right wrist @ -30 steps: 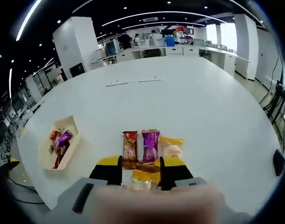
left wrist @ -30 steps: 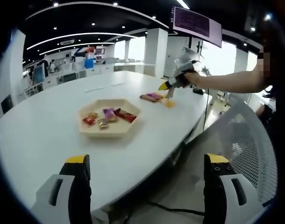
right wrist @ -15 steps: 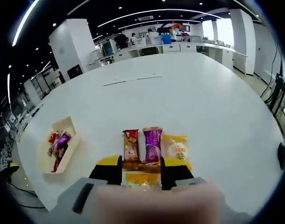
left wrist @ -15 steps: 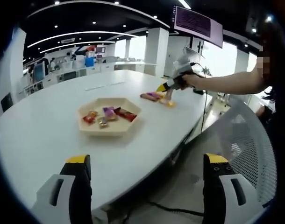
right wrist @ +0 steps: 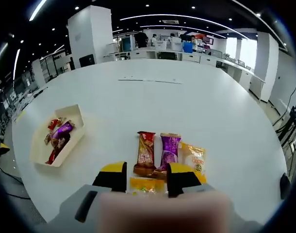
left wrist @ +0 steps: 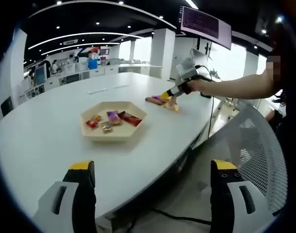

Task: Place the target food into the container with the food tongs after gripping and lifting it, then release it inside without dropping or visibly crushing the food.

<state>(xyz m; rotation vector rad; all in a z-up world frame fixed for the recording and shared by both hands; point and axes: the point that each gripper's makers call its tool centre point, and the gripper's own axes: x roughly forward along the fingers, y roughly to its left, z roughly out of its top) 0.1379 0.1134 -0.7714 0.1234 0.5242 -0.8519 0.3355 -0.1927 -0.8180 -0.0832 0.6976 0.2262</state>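
— Tongs first, please: how do they stand?

— Right tongs (right wrist: 145,178) are closed on a yellow packet (right wrist: 146,186); I see it pinched between the two yellow-tipped jaws, just above the counter (right wrist: 187,111). My left tongs (left wrist: 150,182) are wide apart with nothing between them, and they hang off the near edge of the counter, over the floor.

— And where is the container?

— It is a beige hexagonal tray (left wrist: 111,135) on the white counter. In the right gripper view the tray (right wrist: 41,155) lies well apart to the left of my right tongs. Inside I see some small wrapped snacks (left wrist: 111,120), red, purple and brown.

— What lies near the right tongs?

— Three other packets lie side by side just beyond the jaws: a brown packet (right wrist: 145,153), a purple packet (right wrist: 169,151) and a pale yellow packet (right wrist: 193,158). The brown one and the purple one touch each other along their edges.

— Do you see the right tongs from the left side?

— Yes, in the left gripper view the right tongs (left wrist: 171,97) are at the far side of the counter, held by an outstretched arm (left wrist: 235,87), directly by the row of packets. A white mesh chair (left wrist: 257,145) stands by the counter edge at the right.
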